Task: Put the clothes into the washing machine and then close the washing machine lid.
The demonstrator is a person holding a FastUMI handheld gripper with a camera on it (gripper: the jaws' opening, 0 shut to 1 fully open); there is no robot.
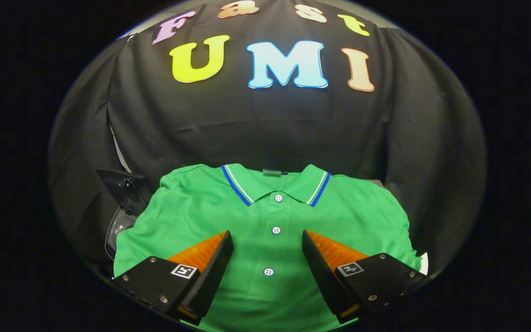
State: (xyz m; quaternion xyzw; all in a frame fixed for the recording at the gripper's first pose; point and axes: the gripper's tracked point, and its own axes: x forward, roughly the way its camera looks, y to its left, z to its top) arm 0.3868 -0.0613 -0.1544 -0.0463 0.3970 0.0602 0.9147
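A green polo shirt [265,216] with a blue-and-white striped collar and white buttons lies flat, spread out face up. My gripper [268,237] hovers over its button placket, open, with the buttons showing in the gap between the two fingers. Nothing is held. To the left of the shirt, partly hidden under its sleeve, sits a dark and clear-plastic object [122,207] that may be the washing machine with its lid up; I cannot tell for sure.
Black cloth walls close in behind and on both sides of the shirt. A small white corner [424,263] pokes out by the shirt's right sleeve.
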